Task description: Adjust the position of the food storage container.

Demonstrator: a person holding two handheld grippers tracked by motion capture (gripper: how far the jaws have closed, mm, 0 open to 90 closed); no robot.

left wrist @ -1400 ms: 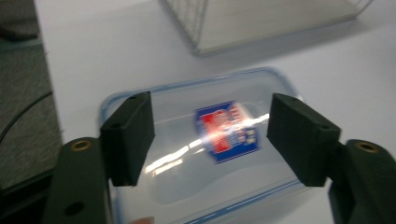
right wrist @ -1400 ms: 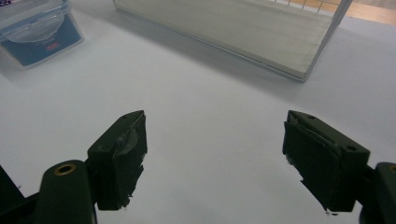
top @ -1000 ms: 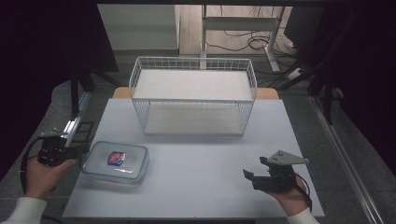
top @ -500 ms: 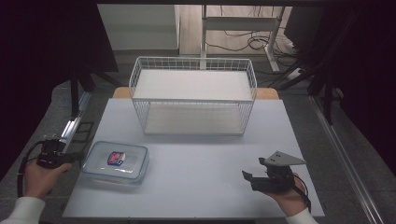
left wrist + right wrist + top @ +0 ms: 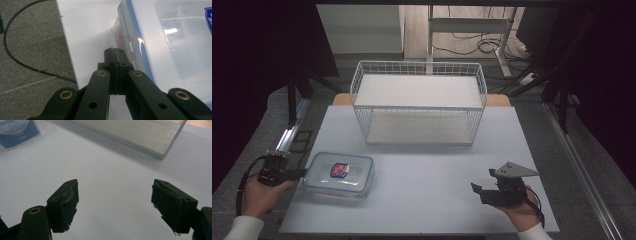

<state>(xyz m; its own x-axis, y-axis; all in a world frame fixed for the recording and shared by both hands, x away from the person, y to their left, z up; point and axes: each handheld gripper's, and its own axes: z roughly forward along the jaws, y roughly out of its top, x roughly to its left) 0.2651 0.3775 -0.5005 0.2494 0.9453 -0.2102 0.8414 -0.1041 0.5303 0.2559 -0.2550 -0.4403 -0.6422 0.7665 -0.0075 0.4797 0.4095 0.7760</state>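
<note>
A clear plastic container [image 5: 339,173] with a blue-rimmed lid and a red and blue label lies at the front left of the white table [image 5: 427,165]. My left gripper [image 5: 301,174] is shut with nothing in it, low at the table's left edge. Its tips point at the container's left side. In the left gripper view the jaws [image 5: 114,53] are pressed together just short of the container [image 5: 170,42] and its side latch. My right gripper [image 5: 484,183] rests open at the front right. Its jaws [image 5: 115,188] stand wide over bare table.
A white wire basket [image 5: 419,102] stands at the back middle of the table, and its base [image 5: 130,132] shows in the right gripper view. Grey floor [image 5: 32,45] with a black cable lies left of the table edge. A metal rail [image 5: 287,137] runs along the far left.
My left hand has sunk a little toward the table, staying beside the container's left end. The right hand has kept still.
</note>
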